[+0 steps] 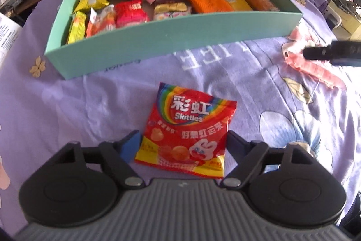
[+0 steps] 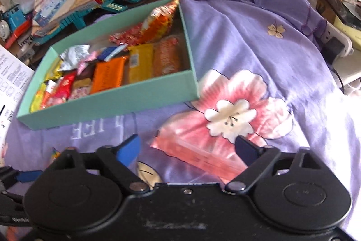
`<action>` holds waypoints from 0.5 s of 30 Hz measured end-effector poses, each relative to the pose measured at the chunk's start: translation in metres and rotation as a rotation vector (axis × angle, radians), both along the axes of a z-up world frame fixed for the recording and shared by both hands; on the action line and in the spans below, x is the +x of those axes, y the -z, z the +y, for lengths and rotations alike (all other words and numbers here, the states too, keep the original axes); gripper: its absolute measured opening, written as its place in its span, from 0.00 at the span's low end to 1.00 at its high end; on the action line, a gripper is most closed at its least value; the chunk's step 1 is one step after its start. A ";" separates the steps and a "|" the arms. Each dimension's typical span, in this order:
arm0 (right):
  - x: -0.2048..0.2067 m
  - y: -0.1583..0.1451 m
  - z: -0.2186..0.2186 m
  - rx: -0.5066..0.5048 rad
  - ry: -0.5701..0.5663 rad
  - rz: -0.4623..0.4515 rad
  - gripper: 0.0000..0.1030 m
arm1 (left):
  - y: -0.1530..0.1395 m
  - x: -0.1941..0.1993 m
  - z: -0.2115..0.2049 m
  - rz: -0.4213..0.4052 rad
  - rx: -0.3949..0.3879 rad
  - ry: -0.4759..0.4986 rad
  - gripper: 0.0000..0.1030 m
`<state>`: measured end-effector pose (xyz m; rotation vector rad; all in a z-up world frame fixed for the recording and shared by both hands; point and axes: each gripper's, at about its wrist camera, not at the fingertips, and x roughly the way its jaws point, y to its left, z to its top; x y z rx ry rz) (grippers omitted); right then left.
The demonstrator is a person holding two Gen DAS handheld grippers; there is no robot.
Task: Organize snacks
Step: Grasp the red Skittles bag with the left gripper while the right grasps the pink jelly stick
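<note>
Left gripper (image 1: 182,141) is over the purple floral cloth (image 1: 90,105), jaws spread, straddling the lower part of a red Skittles bag (image 1: 188,125). The bag lies flat on the cloth, its lower edges sitting between the two fingers: the blue-padded finger (image 1: 129,145) at 9 o'clock of the bag, just beside its left edge, the other at 3 o'clock, just beside its right edge. Cannot tell if the pads touch it; no squeeze visible. The bag's top reaches toward 12 o'clock, where the mint-green box (image 1: 158,42) sits full of mixed snack packets.

Right gripper (image 2: 187,148) also has its jaws apart, over a pink clear-wrapped packet (image 2: 198,150) lying flat on the cloth's pink flower print. The packet runs diagonally between the fingers, its near end passing under the finger at 3 o'clock; the blue-padded finger at 9 o'clock stands clear of it. No grip visible. The box is at 10 o'clock of this gripper. In the left view the right gripper's tip shows at 2 o'clock, above the pink packet.
</note>
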<state>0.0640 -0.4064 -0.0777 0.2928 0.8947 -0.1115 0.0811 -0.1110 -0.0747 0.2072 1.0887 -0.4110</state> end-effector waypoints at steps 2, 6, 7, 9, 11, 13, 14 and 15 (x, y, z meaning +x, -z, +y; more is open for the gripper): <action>-0.002 0.006 -0.003 -0.003 0.003 0.017 0.66 | -0.001 0.003 0.000 -0.007 -0.010 -0.003 0.70; -0.010 0.013 -0.001 -0.020 0.000 0.046 0.60 | -0.001 0.010 -0.002 -0.013 -0.024 -0.006 0.69; -0.012 0.015 0.000 -0.022 -0.001 0.056 0.59 | -0.001 0.012 -0.002 -0.014 -0.024 -0.008 0.70; -0.016 0.018 0.006 -0.058 -0.007 0.062 0.57 | 0.000 0.015 -0.002 -0.016 -0.029 -0.014 0.70; -0.020 0.017 0.016 -0.088 -0.015 0.072 0.50 | 0.000 0.017 -0.001 -0.019 -0.036 -0.016 0.71; -0.020 0.013 0.024 -0.079 -0.025 0.077 0.40 | 0.001 0.019 0.001 -0.021 -0.045 -0.019 0.72; -0.020 0.012 0.029 -0.069 -0.031 0.082 0.37 | 0.002 0.019 0.002 -0.021 -0.050 -0.020 0.72; -0.020 0.011 0.034 -0.054 -0.037 0.088 0.33 | 0.002 0.019 0.004 -0.022 -0.055 -0.021 0.72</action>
